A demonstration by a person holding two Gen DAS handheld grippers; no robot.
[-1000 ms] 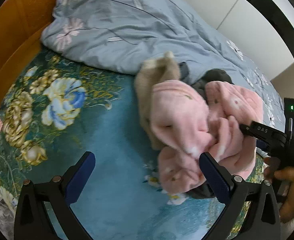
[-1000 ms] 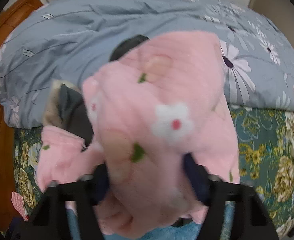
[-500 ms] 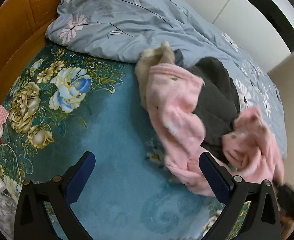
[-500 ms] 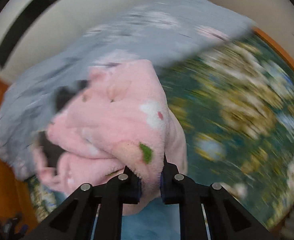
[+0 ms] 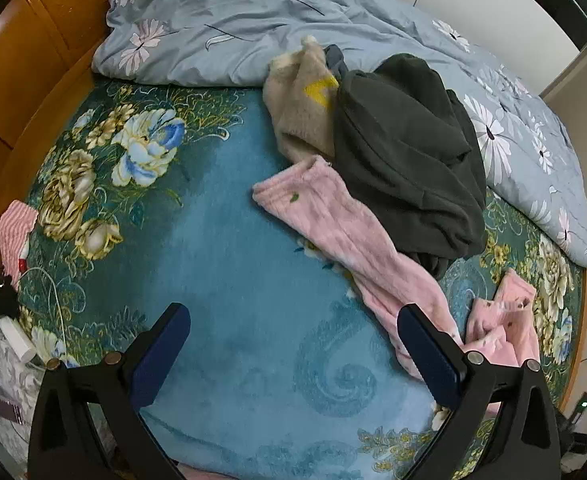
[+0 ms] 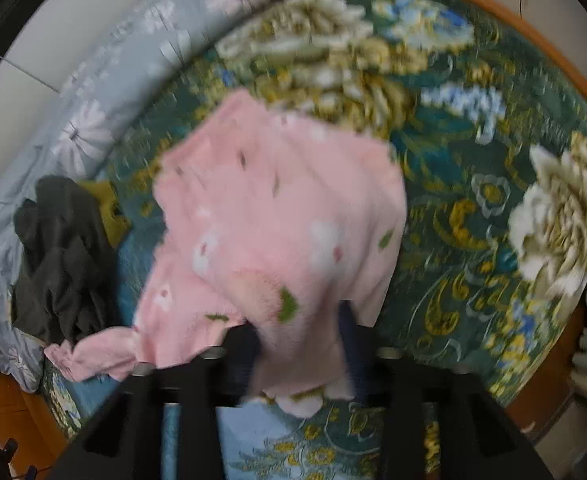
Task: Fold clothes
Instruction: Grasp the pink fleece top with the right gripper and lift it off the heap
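A pink fleece garment (image 5: 357, 236) with small flowers lies stretched across the teal floral bedsheet (image 5: 221, 264), from the middle to a bunched end at the right (image 5: 501, 320). My left gripper (image 5: 297, 354) hovers open above the sheet with nothing between its fingers, and its right finger (image 5: 429, 354) overlaps the pink cloth. In the blurred right wrist view the pink garment (image 6: 277, 216) spreads out ahead of my right gripper (image 6: 299, 340). Its jaws stand partly apart, with cloth draped between and over them.
A dark grey garment (image 5: 405, 160) and a beige one (image 5: 301, 112) are piled against the blue-grey flowered duvet (image 5: 253, 20) at the back. The orange wooden bed frame (image 5: 21, 64) runs along the left. A red-striped cloth (image 5: 13, 228) lies at the left edge.
The right gripper swung right, pulling the pink garment off the pile and stretching it over the sheet. Its jaws, shut on the cloth half a second ago, now stand wider. The left gripper stayed open.
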